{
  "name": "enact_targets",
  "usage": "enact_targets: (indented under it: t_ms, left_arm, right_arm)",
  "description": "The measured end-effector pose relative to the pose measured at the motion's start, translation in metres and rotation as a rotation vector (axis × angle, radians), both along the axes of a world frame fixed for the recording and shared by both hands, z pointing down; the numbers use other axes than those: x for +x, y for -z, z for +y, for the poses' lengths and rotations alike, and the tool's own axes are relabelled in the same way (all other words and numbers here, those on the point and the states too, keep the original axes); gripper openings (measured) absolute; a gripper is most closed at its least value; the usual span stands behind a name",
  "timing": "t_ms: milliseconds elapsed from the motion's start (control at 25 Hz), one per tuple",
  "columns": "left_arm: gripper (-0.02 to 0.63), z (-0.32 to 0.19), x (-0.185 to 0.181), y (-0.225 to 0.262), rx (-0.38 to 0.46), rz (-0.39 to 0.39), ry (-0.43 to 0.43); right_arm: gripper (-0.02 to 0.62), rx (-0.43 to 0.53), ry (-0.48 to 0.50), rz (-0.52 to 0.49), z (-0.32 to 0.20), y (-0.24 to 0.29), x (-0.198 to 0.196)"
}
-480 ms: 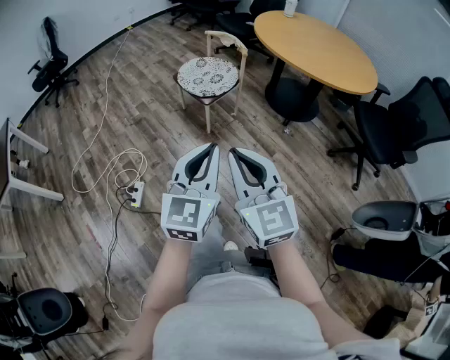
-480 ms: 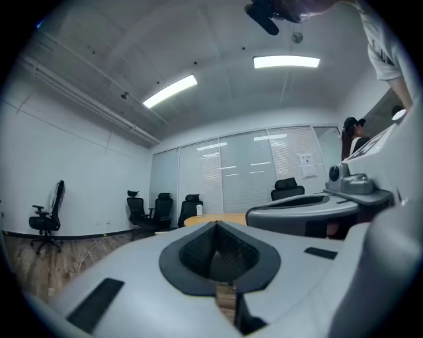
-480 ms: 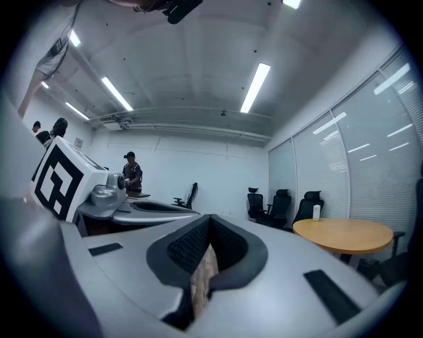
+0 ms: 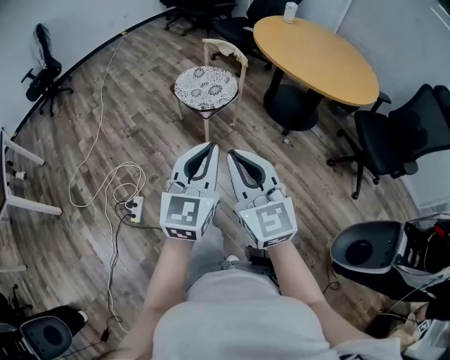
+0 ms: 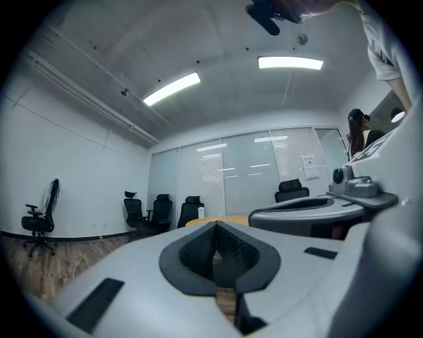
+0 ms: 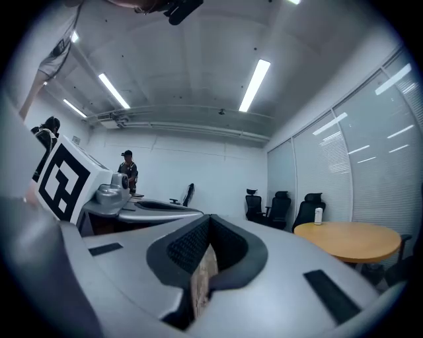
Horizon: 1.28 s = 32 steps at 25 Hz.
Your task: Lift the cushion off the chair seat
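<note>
Head view, steeply down onto a wood-plank floor. At centre, left tool and right tool, side by side and just apart, held level in front of the person's torso, tips aimed toward the chair. Left tool: jaws fully closed, tips meeting, nothing gripped and nothing touched; in the left gripper view, dark textured pads drawn together, with only a thin slit of floor visible below them. Right tool: jaws likewise pressed together and empty; in the right gripper view, pads meeting at the tip, with a narrow strip of floor showing through the gap beneath. Cushion: round, white with a dark floral pattern, lying flat on the chair seat, well apart from both tools and beyond their tips. Chair: pale wood, backrest on the far side, standing near the round wooden surface bearing a small white container at its far edge. At right, black office chair. At left on the floor, power strip with a looped white cable.
</note>
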<state>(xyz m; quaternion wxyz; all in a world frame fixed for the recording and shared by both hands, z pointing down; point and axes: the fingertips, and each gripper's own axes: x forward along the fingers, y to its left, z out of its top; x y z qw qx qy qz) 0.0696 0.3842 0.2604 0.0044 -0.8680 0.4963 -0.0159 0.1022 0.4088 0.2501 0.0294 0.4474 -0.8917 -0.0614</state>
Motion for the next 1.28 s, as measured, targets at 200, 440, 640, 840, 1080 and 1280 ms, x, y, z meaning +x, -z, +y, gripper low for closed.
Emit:
enact_targets:
  t_ms: [200,440,640,840,1080,1280]
  left_arm:
    - [0.003,-0.054,-0.021,0.0,-0.008,0.005,0.004]
    - [0.003,-0.113,-0.043,-0.002,-0.012,0.006,-0.025]
    - [0.003,-0.16,-0.065,0.0,-0.013,0.014,-0.051]
    - [0.003,-0.194,-0.078,0.0,-0.02,0.034,-0.064]
    - [0.003,-0.221,-0.086,-0.012,-0.053,0.038,-0.072]
    - [0.003,-0.248,-0.09,-0.024,-0.076,0.038,-0.065]
  right_arm:
    - [0.025,0.003,-0.011,-0.019,-0.053,0.003,-0.017]
    - [0.025,-0.017,-0.029,-0.02,-0.114,-0.002,-0.042]
    - [0.025,-0.032,-0.057,-0.023,-0.16,-0.004,-0.064]
    - [0.025,0.007,-0.082,-0.04,-0.188,0.006,-0.073]
    - [0.025,-0.041,-0.096,-0.028,-0.217,-0.008,-0.078]
    - [0.025,-0.06,-0.081,-0.023,-0.244,-0.018,-0.083]
